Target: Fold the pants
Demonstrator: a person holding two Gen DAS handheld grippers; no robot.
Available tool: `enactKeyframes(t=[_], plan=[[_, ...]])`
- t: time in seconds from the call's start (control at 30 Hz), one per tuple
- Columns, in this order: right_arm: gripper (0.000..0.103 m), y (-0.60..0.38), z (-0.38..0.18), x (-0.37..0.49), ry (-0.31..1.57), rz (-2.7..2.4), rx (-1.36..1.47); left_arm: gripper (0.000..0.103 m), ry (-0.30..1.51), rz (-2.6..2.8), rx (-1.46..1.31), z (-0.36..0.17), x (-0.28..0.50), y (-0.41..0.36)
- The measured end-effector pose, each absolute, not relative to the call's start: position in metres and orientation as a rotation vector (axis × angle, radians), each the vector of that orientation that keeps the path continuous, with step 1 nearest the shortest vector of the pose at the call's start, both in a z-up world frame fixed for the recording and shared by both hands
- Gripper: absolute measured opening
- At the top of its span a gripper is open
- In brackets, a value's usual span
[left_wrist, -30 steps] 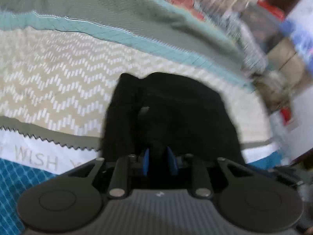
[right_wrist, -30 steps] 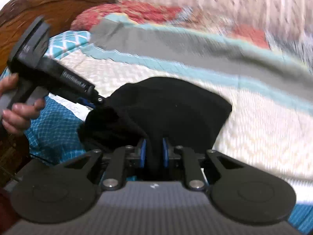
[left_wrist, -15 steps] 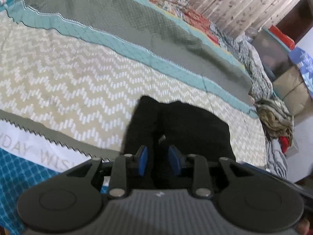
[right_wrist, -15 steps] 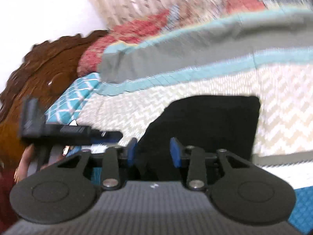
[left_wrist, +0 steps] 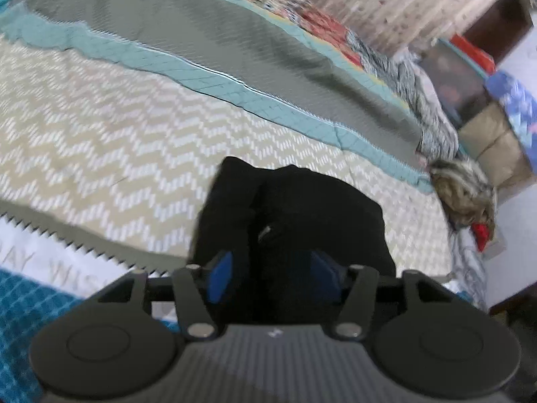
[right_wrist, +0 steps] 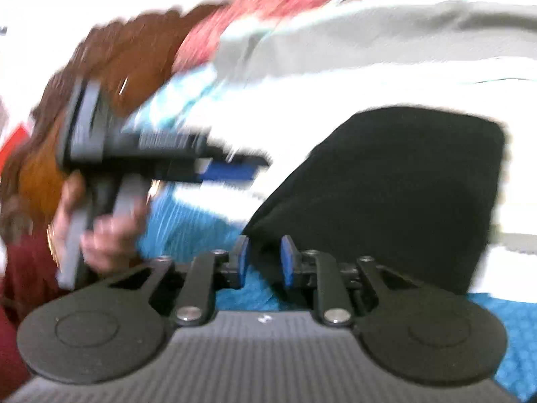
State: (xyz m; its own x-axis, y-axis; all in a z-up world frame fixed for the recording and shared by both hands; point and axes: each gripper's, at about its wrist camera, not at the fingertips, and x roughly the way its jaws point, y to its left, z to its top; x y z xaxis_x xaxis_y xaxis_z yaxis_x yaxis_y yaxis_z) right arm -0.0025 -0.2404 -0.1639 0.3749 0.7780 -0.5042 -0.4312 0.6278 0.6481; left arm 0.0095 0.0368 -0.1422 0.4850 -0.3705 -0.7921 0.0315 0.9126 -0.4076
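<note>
The black pants (left_wrist: 292, 221) lie folded on the bed (left_wrist: 100, 154). The left tool (left_wrist: 272, 278) is opening — released, cloth between its pads. The right tool (right_wrist: 263, 260) stands apart too — grasping nothing.

Pale band of bedspread (left_wrist: 67, 268): blurred letters "AY WIS", partly cut off

Left tongs (left_wrist: 270, 277) angled downward, jaws opening; right tongs (right_wrist: 263, 262) slightly parted, gripping nothing
</note>
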Motion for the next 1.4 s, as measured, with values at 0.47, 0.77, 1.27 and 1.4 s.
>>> enactKeyframes(t=[0.47, 0.77, 1.27, 1.4], plan=[[0.041, -0.248, -0.182, 0.008, 0.907, 0.653, 0.517, 0.017, 1.053, -0.261, -0.145, -0.14, 0.02, 0.024], [0.041, -0.227, -0.202, 0.018, 0.978, 0.691, 0.427, 0.034, 1.015, -0.171, -0.239, -0.138, 0.001, 0.043], [0.05, -0.257, -0.204, 0.013, 0.958, 0.691, 0.566, 0.048, 0.997, -0.27, -0.07, -0.146, -0.02, 0.016], [0.085, -0.301, -0.192, 0.012, 0.798, 0.569, 0.614, 0.093, 0.915, -0.195, -0.197, -0.127, -0.011, 0.056]])
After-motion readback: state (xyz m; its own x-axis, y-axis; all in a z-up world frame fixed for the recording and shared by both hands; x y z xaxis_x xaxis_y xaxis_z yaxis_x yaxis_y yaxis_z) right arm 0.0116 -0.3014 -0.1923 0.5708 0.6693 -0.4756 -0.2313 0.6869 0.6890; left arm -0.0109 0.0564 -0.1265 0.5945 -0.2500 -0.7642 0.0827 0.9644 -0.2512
